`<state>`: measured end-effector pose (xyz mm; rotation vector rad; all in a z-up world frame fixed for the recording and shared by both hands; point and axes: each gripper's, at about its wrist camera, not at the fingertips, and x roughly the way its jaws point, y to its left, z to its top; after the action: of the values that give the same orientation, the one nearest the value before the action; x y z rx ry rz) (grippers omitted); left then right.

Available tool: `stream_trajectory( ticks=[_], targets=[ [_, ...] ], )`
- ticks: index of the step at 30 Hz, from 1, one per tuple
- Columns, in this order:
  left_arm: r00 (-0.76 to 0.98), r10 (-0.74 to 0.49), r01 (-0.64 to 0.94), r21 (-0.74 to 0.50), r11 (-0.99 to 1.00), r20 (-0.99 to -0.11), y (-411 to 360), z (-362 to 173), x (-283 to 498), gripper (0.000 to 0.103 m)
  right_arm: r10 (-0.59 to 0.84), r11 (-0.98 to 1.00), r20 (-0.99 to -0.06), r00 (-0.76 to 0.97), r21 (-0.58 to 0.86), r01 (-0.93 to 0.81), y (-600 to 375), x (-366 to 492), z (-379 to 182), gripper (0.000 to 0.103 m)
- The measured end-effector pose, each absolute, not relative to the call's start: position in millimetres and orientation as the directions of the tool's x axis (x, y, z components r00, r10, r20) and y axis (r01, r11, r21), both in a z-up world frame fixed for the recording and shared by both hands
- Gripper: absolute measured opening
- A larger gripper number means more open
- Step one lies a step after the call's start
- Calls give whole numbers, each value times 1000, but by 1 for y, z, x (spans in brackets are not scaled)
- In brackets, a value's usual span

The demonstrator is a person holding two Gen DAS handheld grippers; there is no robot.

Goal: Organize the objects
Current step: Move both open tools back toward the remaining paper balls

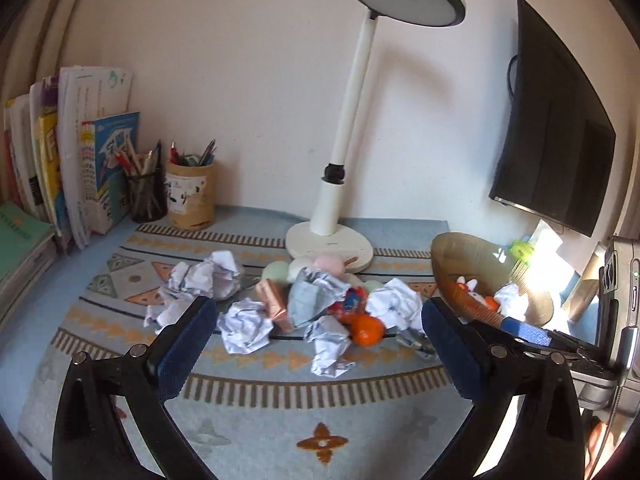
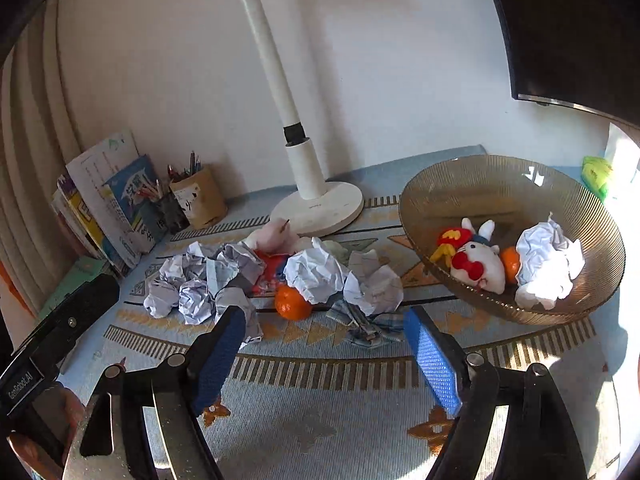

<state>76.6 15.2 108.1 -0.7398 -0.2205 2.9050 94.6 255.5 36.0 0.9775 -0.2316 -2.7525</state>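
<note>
A pile of crumpled paper balls (image 1: pixel 244 326) (image 2: pixel 316 274), an orange (image 1: pixel 367 330) (image 2: pixel 293 302), a pink box (image 1: pixel 274 304), soft toys and a red packet (image 2: pixel 272 270) lies on the patterned mat in front of the lamp. A brown ribbed bowl (image 2: pixel 480 184) (image 1: pixel 456 252) at the right holds a white plush toy (image 2: pixel 478 266), an orange and a paper ball (image 2: pixel 546 262). My left gripper (image 1: pixel 316 320) is open and empty, just short of the pile. My right gripper (image 2: pixel 324 334) is open and empty, near a folded checked cloth (image 2: pixel 366 326).
A white desk lamp (image 1: pixel 332 240) (image 2: pixel 318 208) stands behind the pile. Books (image 1: pixel 72 152) and two pen holders (image 1: pixel 191 196) stand at the back left. A dark monitor (image 1: pixel 552 136) hangs at the right. The other gripper's body shows at the right edge (image 1: pixel 616 320).
</note>
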Motion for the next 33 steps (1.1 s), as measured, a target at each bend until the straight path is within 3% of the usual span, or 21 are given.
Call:
stream_trajectory(
  ticks=[5, 11, 13, 18, 26, 29, 33],
  targets=[
    [-817, 150, -43, -200, -979, -557, -31, 60, 67, 102, -231, -972, -598, -767, 178, 154, 242, 95, 13, 80],
    [-807, 176, -69, -207, -976, -563, -34, 48, 60, 102, -192, -981, -614, -766, 130, 141, 234, 93, 3, 81],
    [-794, 191, -68, -227, -972, -578, -37, 45, 60, 102, -179, -984, -618, -765, 98, 151, 228, 93, 3, 88],
    [-782, 210, -48, -278, -959, -587, -46, 41, 61, 102, -169, -983, -632, -757, 47, 179, 217, 92, 1, 89],
    [-781, 225, -52, -299, -953, -583, -46, 41, 62, 102, -189, -981, -641, -744, 102, 162, 226, 89, 1, 89],
    [-761, 285, -108, -320, -941, -583, -45, 42, 59, 100, -219, -975, -633, -743, 112, 193, 224, 90, 5, 89],
    [-703, 356, -211, -297, -931, -615, -47, 52, 44, 94, -366, -930, -657, -659, 278, 239, 226, 76, 6, 88]
  ],
)
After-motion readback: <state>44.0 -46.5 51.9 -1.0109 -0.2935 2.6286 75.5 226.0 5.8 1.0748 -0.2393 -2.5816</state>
